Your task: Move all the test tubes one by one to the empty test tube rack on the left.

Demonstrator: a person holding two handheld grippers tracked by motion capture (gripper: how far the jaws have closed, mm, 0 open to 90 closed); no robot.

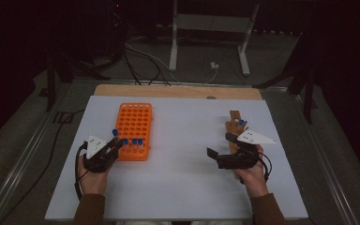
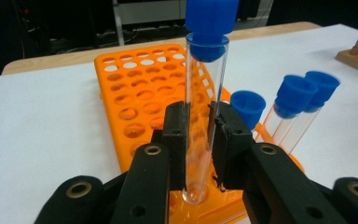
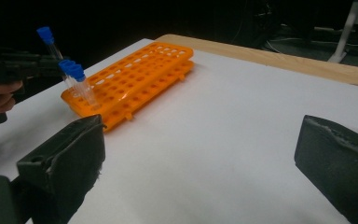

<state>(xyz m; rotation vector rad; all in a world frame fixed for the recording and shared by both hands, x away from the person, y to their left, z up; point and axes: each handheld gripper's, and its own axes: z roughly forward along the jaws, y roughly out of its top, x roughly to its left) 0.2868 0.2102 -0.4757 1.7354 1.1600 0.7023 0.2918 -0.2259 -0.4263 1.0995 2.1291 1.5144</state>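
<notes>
The left gripper (image 2: 199, 135) is clamping a clear test tube (image 2: 203, 116) with a blue cap between its jaws, holding it upright with its rounded bottom sitting at a hole on the near edge of the orange rack (image 2: 142, 93); in the high view that gripper (image 1: 114, 146) is sitting at the near left corner of the rack (image 1: 134, 123), which is lying on the left half of the white desk (image 1: 183, 178); 3 more blue-capped tubes (image 2: 289, 109) are standing tilted in the rack's near row, just beside the held one; the right gripper (image 1: 222, 150) is hanging with its jaws spread wide and nothing between them, over the right half of the desk, well apart from the rack; in the right gripper view those jaws are framing bare desk (image 3: 223, 140), with the rack (image 3: 135, 77) and the held tube (image 3: 51, 44) farther off; a wooden stand (image 1: 235, 123) is standing near the right edge of the desk, just beyond the right hand (image 1: 252, 176).
</notes>
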